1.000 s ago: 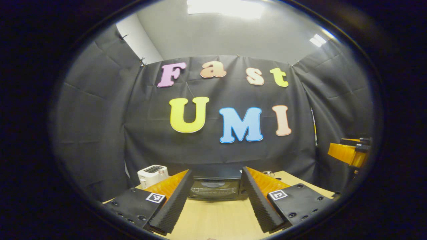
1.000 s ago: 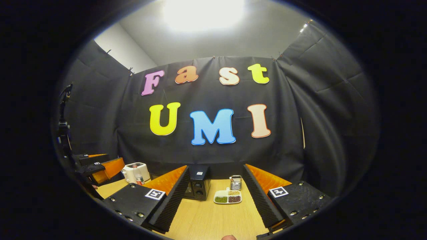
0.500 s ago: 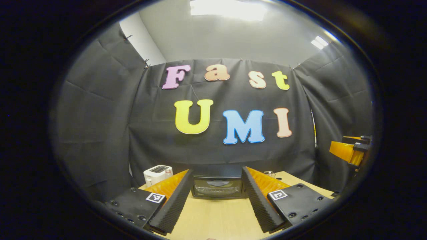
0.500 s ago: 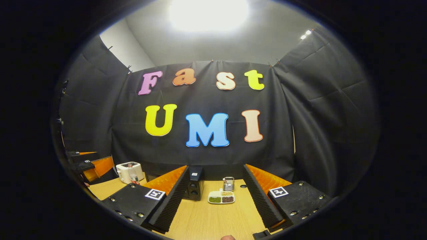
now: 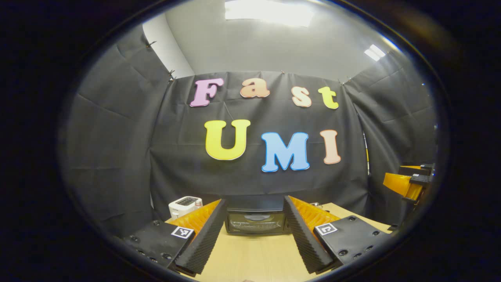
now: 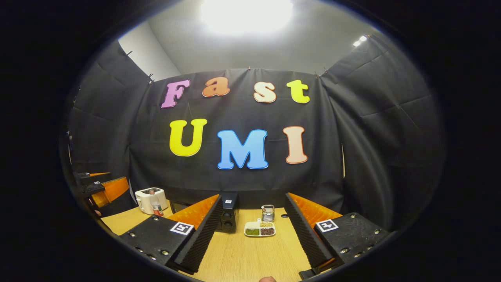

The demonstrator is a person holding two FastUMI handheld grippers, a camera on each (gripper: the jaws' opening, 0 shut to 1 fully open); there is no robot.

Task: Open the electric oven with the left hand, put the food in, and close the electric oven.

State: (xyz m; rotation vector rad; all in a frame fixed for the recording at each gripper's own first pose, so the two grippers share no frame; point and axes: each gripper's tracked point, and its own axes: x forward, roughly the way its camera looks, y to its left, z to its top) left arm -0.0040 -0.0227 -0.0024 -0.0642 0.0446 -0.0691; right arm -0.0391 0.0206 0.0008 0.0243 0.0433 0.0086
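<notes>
Left claw (image 5: 254, 231): you hold it level above the table (image 5: 254, 258), fingers spread wide with nothing between them, pointing straight at the oven (image 5: 256, 221).
Oven: it stands at the far side of the table against the booth wall, door shut, framed in the gap between your left claw's fingers and well apart from them. In the right gripper view its knob side (image 6: 229, 215) peeks out beside that claw's left finger.
Right claw (image 6: 250, 235): you hold it level too, fingers wide apart and gripping nothing, aimed past the oven's right end toward the tray.
Tray (image 6: 260, 229): a white divided dish of food on the table, just right of the oven, seen between the right claw's fingers but not touched by them.
Cup (image 6: 268, 213): a small metal holder just behind the tray.
Toaster (image 5: 184, 204): white, on the table left of the oven; a bottle (image 6: 155, 204) stands just in front of it.
Your other hand: in the right gripper view the left claw (image 6: 103, 190) shows at the far left, off the table's edge; in the left gripper view the right claw (image 5: 409, 182) shows at the far right.
</notes>
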